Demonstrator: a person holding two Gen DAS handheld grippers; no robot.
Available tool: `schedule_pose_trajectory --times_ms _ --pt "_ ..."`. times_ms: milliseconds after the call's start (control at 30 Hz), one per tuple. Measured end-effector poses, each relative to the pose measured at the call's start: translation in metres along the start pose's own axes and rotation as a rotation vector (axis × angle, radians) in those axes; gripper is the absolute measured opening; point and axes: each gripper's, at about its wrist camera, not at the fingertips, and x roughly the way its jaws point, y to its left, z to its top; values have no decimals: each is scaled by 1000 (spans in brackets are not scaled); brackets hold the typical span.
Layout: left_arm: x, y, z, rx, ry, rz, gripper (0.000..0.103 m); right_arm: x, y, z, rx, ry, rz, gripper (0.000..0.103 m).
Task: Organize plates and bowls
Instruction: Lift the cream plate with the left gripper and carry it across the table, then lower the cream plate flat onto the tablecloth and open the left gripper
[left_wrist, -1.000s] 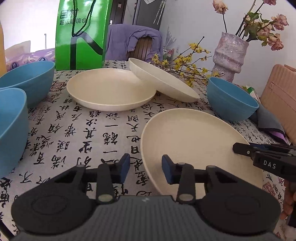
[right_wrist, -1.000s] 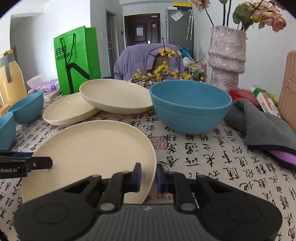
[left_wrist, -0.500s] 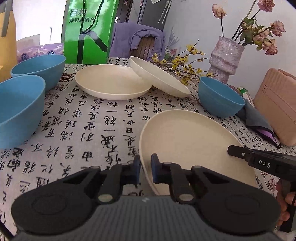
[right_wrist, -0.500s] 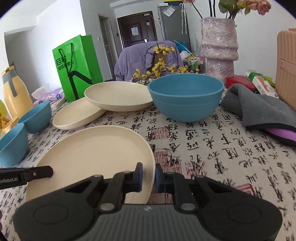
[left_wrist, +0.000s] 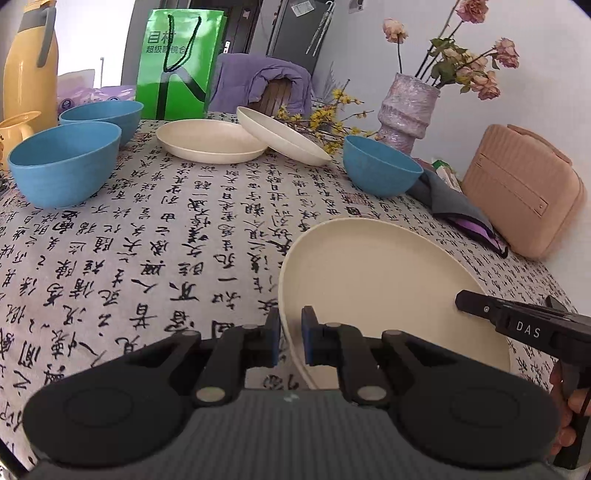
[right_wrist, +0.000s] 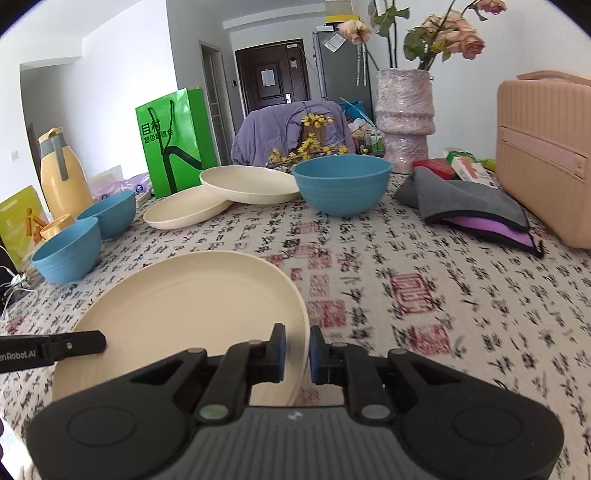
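The left gripper (left_wrist: 290, 339) is clamped on the left rim of a cream plate (left_wrist: 388, 291); its blue pads press the thin edge from both sides. Its jaws have just been closing, with that rim between them. The right gripper (right_wrist: 296, 350) is clenched on the opposite, right rim of the same plate (right_wrist: 184, 314), so the plate is held between the two grippers at the near edge of the table (left_wrist: 147, 240). Whether its underside is touching the cloth cannot be told. In the left wrist view the right gripper's black finger reaches in over the plate's right side, with part of a hand (left_wrist: 565, 406) behind it at the frame's right edge.

The table is covered by a pale cloth printed with black writing. At the far middle lie two more cream plates: a flat one (left_wrist: 210, 142) and a second (left_wrist: 280, 134) tilted with its left edge resting on the first. Just right of them stands a blue bowl (left_wrist: 380, 170), touching a grey and purple cloth (left_wrist: 450, 203) on its right. Two more blue bowls stand at the far left, a nearer one (left_wrist: 62, 166) and a farther one (left_wrist: 103, 116), close together. Behind them are a yellow jug (left_wrist: 29, 62) and a green paper bag (left_wrist: 177, 59). At the far right stand a ribbed vase (left_wrist: 406, 107) with dried roses and a pink case (left_wrist: 524, 188).
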Motion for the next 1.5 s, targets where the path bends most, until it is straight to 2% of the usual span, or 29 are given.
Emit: schedule_pose_trajectory --times_ms 367,667,867,967,1033,1100,1167,1233,1300,1367,1433,1500 --pt "26 -47 -8 27 18 -63 12 -22 -49 -11 26 1 -112 14" --pt "36 -47 -7 35 36 -53 12 -4 -53 -9 -5 17 -143 13" --pt "36 -43 -7 43 25 -39 15 0 -52 -10 5 10 -119 16" --pt "24 -40 -7 69 -4 -33 27 -7 -50 -8 -9 -18 -131 24" --pt "9 -35 -8 89 -37 -15 48 -16 -47 -7 -26 -51 -147 40" --pt "-10 -29 -11 117 -88 -2 52 -29 -42 -6 -57 -90 -172 46" --pt "-29 -21 -16 145 -140 25 64 -44 -34 -7 -91 -134 -185 47" --pt "-51 -13 -24 161 -189 50 80 -60 -23 -11 -119 -178 -171 58" --pt "-68 -5 -34 167 -198 68 89 -76 -9 -17 -141 -222 -143 67" --pt "-83 3 -45 163 -203 89 90 -89 8 -26 -164 -259 -112 72" --pt "-101 9 -57 156 -239 123 100 -101 27 -37 -186 -292 -77 80" --pt "-120 14 -72 148 -300 161 103 -115 47 -52 -209 -338 -47 85"
